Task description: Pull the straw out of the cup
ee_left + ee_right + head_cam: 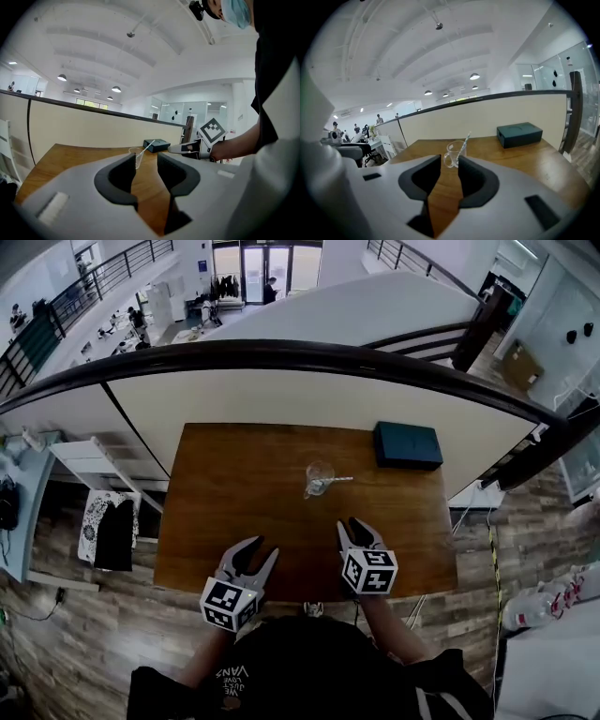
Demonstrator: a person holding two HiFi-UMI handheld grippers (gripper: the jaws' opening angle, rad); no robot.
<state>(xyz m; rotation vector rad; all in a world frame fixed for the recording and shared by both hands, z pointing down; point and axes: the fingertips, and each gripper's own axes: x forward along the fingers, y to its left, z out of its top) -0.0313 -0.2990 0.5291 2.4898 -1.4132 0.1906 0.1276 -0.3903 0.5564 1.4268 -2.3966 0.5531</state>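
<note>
A clear glass cup (318, 477) stands near the middle of the wooden table (225, 493), and a white straw (336, 481) leans out of it to the right. Both grippers hover over the table's near edge, well short of the cup. My left gripper (260, 552) is open with nothing between its jaws; in the left gripper view the cup (135, 157) and straw (148, 146) sit far ahead of it (146, 163). My right gripper (352, 524) is open and empty too. The right gripper view puts the cup (453, 154) and straw (464, 142) straight ahead of its jaws (449, 165).
A dark flat box (408, 444) lies at the table's far right corner. A curved low wall with a dark handrail (309, 357) runs just behind the table. The right gripper (183, 149) shows at the right of the left gripper view.
</note>
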